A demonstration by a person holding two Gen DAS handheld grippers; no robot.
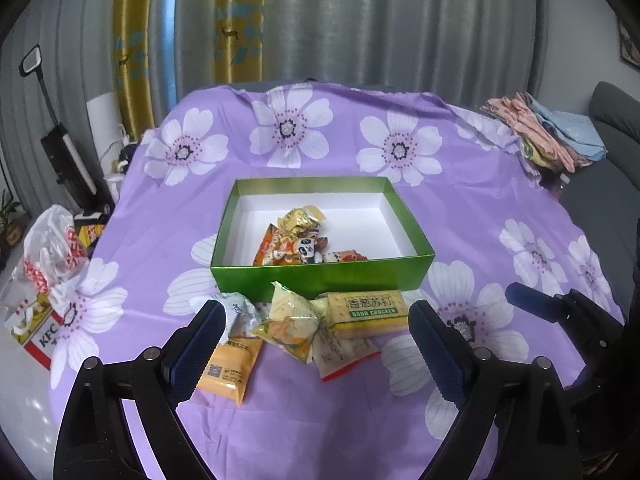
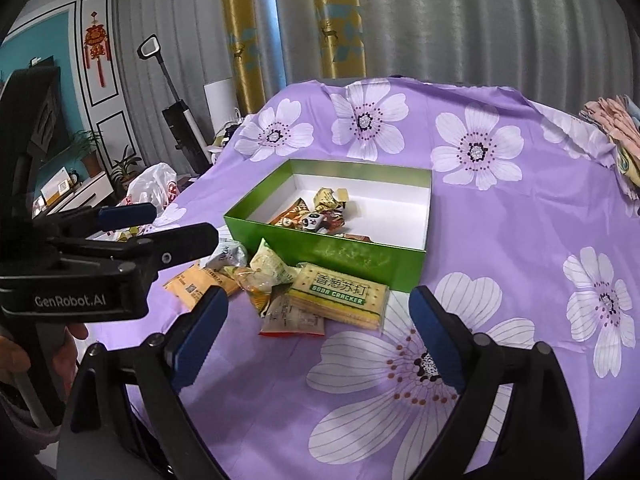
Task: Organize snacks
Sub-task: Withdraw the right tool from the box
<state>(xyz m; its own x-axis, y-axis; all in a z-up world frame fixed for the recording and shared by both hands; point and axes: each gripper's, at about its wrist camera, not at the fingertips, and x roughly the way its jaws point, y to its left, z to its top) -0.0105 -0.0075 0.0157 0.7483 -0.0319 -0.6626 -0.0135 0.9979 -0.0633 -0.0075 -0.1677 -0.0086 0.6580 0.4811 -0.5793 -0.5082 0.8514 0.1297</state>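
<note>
A green box [image 1: 320,276] [image 2: 362,254] sits on the purple flowered cloth and holds several wrapped snacks [image 1: 298,244] [image 2: 320,216]. Before its near wall lies a loose pile: a soda cracker pack [image 1: 368,312] [image 2: 340,294], a yellow-green packet [image 1: 290,308] [image 2: 266,270], an orange packet [image 1: 230,364] [image 2: 192,282], a white packet with a red edge [image 1: 340,354] [image 2: 292,320] and a white-grey packet [image 1: 242,312] [image 2: 228,254]. My left gripper [image 1: 316,316] [image 2: 172,220] is open and empty, low over the pile. My right gripper [image 2: 318,306] is open and empty, just right of the pile; its fingertips [image 1: 524,296] show in the left view.
A pile of folded cloths [image 1: 548,132] [image 2: 612,120] lies at the table's far right edge. A plastic bag and a KFC bag [image 1: 44,276] sit off the left edge. A floor cleaner [image 2: 180,120] and curtains stand behind.
</note>
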